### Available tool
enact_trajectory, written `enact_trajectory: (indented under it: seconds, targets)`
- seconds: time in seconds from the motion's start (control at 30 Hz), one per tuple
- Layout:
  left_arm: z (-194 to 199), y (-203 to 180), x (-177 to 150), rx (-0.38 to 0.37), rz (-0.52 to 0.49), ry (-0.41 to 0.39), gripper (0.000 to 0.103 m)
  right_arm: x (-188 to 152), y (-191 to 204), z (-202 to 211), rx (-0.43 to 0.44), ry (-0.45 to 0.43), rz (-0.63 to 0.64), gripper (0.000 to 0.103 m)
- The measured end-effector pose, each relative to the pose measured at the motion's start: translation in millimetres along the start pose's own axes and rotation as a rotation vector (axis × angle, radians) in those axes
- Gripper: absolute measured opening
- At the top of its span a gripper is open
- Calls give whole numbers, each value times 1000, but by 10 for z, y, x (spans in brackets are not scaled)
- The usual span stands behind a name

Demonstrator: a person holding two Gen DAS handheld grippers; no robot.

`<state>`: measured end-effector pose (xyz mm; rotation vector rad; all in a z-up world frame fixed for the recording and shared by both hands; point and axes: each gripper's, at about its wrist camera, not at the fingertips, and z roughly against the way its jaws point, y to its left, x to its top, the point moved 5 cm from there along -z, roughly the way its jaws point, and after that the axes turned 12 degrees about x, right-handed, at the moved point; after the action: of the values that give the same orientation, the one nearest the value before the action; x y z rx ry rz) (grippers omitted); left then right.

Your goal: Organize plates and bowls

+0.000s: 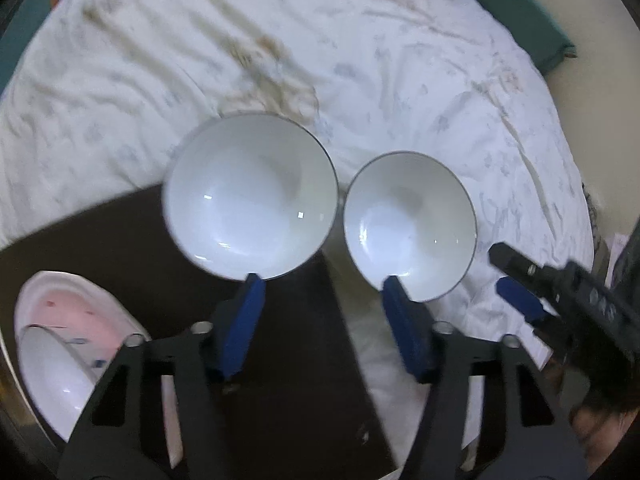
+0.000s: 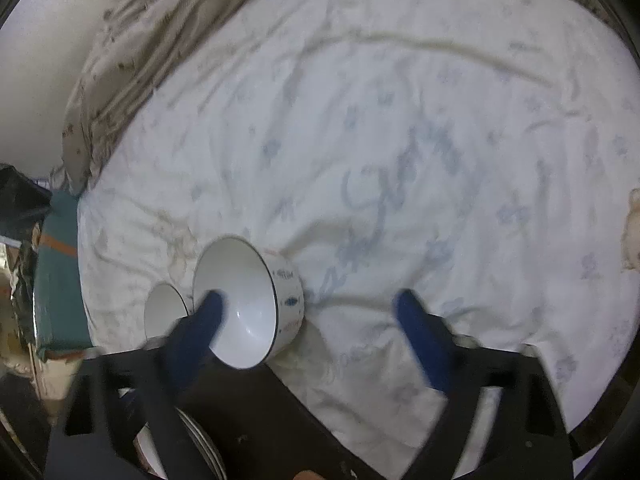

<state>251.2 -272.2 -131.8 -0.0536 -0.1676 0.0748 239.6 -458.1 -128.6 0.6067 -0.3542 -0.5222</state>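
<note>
Two white porcelain bowls with thin dark rims sit upright, mouths up, side by side on a white floral bedsheet (image 1: 400, 60), at the edge where a dark board (image 1: 280, 360) overlaps the sheet. In the left wrist view the left bowl (image 1: 250, 196) lies partly over the board and the right bowl (image 1: 410, 226) rests on the sheet; their rims are just beside each other and may touch, which cannot be resolved. The left gripper (image 1: 324, 288) stands wide apart and empty, with one blue pad at the near rim of each bowl, so the gap between the bowls lies on its centre line. The right gripper (image 2: 308, 304) is also spread wide and holds nothing; in its own view the right bowl (image 2: 248, 300), with a blue motif on its outer wall, lies to its left, and its left finger (image 2: 208, 312) overlaps the bowl's mouth; whether it is inside or in front is not resolved. The left bowl (image 2: 164, 312) shows beyond it, further left. Judgement: the right gripper is nearer to the right bowl and is placed to take its wall; nesting one bowl into the other is the likely step. A bowl is round, so there is no long axis; the grip line must cross the rim wall. A pink plate with a white plate (image 1: 60, 380) lies at lower left, well apart.
</note>
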Motion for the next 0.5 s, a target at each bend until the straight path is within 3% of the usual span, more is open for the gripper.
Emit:
enact_trajectory:
  seconds: [0.23,0.4,0.5]
  targets:
    - [-280,-258,2,-24,4,50,34,-116,146,-270,-21,78,83,42]
    - [-427,-311,69,-35,8,74,11,-166,45,-418,-34,124,68,24]
    - [-436,-317,96,-18,3,66,10,-168,-57,-429,-24,128,34,10]
